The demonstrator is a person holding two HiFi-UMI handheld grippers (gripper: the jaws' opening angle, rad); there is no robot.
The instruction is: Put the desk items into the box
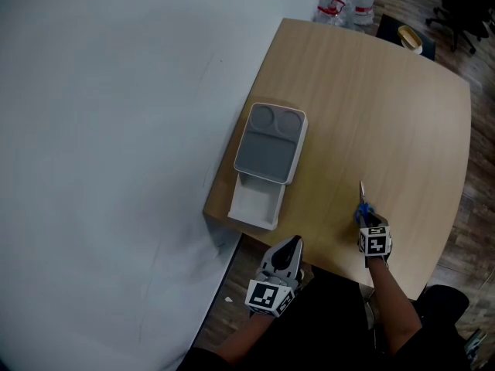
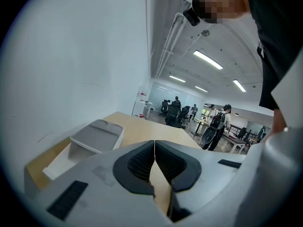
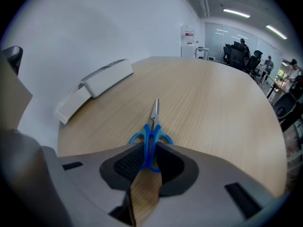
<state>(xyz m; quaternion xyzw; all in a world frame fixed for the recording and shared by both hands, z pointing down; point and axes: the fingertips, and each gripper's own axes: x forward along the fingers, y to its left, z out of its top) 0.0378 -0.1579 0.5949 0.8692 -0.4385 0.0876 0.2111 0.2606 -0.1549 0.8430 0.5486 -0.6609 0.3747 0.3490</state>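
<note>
Scissors (image 3: pixel 151 135) handles pinched in right tongs (image 3: pixel 150 151); left tongs (image 2: pixel 154 149) closed, empty

Bright, even light from ceiling strips (image 2: pixel 208 59); only faint, soft shadows on the counter (image 1: pixel 387 114). Both gripper views bulge strongly, with dark rounded corners and a blurred near foreground.

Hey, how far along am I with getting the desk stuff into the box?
Done: nothing yet. The open near end of the box looks empty, and its lid sits shifted toward the far end. In hand: the right gripper is closed on the handles of the blue scissors over the table. The left gripper is shut and empty. Left: carry the scissors to the box and drop them in.
</note>
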